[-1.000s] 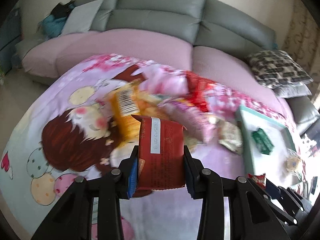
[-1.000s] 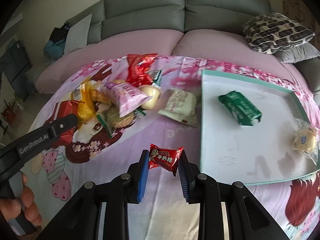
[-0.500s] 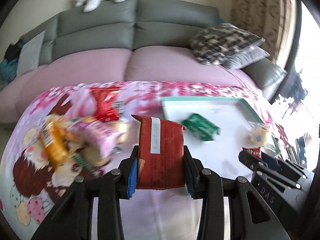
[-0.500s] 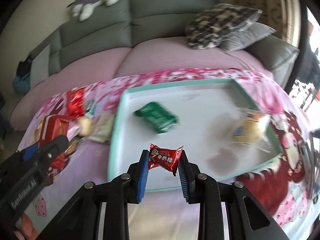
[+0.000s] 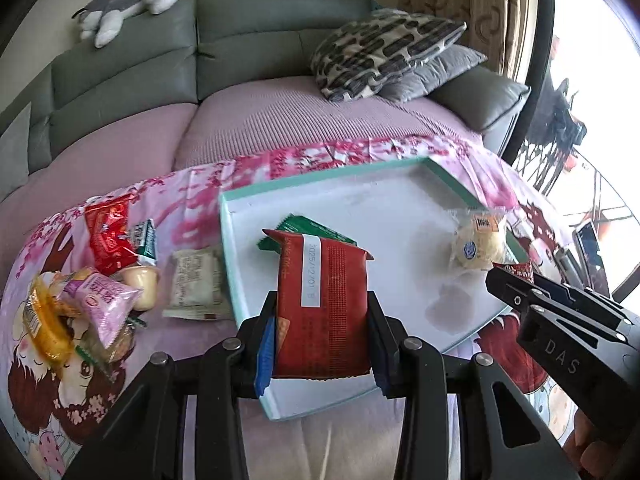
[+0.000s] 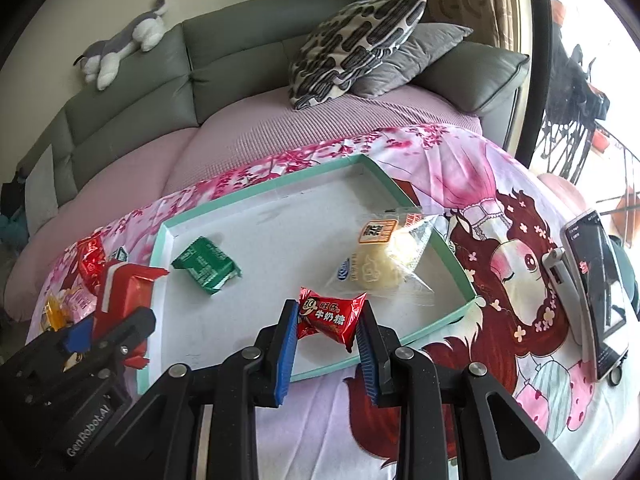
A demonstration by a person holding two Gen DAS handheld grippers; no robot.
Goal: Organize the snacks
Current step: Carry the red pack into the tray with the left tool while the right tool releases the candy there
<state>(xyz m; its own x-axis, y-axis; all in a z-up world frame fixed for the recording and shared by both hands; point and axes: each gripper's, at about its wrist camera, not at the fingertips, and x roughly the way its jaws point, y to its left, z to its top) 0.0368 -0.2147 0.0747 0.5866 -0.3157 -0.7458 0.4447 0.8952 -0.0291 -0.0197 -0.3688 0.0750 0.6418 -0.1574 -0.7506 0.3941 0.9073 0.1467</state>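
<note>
My left gripper [image 5: 322,346] is shut on a dark red snack packet [image 5: 322,304] with a white date strip, held above the near left part of the white tray with a teal rim [image 5: 228,264]. My right gripper [image 6: 326,346] is shut on a small red candy [image 6: 330,318], over the tray's [image 6: 158,256] near edge. In the tray lie a green packet [image 6: 206,266] and a clear-wrapped pastry [image 6: 376,264]. A heap of loose snacks [image 5: 92,300] sits on the cloth left of the tray. The left gripper's packet [image 6: 128,292] shows at the tray's left rim in the right wrist view.
A pink cartoon-print cloth [image 6: 500,240] covers the table. A phone on a stand [image 6: 596,280] stands at the right. Behind are a grey sofa with pink seat cover [image 5: 260,120], patterned cushions [image 5: 380,52] and a plush toy [image 5: 120,8].
Both grippers have swung right from the snack heap to above the tray, each keeping its packet. The views have rolled, and the tray now fills the middle.
</note>
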